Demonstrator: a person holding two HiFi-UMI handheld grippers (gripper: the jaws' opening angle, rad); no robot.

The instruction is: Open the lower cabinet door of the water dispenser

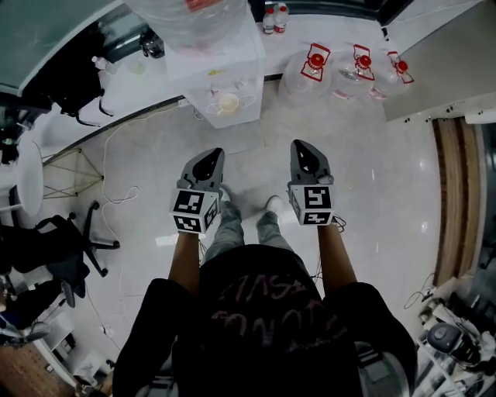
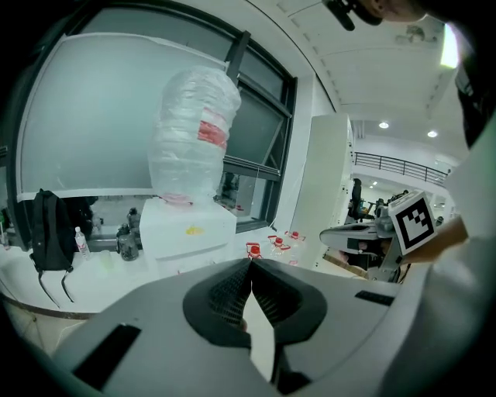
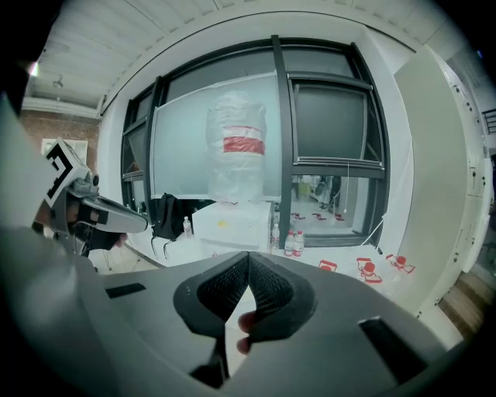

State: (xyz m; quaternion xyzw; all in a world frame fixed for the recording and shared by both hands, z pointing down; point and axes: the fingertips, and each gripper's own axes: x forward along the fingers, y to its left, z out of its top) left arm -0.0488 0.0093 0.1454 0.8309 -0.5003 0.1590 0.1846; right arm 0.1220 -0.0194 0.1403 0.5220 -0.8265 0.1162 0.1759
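Water dispenser (image 1: 219,74): white box body, one big clear bottle (image 1: 190,19) upside down on top, wrapped in clear film with a red label. It stands against the window wall, straight ahead of you and well apart from both tools. In the left gripper view the same body (image 2: 190,229) carries a small yellow mark on its upper front. The lower cabinet door cannot be made out: the head view looks down on the top, and each gripper view has its own jaws across the lower front. Left gripper (image 1: 211,155): jaws closed tip to tip, nothing between them. Right gripper (image 1: 302,147): jaws likewise closed, nothing held. You hold the two side by side at the same height, both aimed at the dispenser. Count, to its right on the floor (image 1: 372,178): three large jugs (image 1: 315,66) with red caps in a row. Two small bottles (image 1: 273,17) stand behind them. One black backpack (image 2: 48,236) sits left of the dispenser. One office chair (image 1: 66,248) is at your left.
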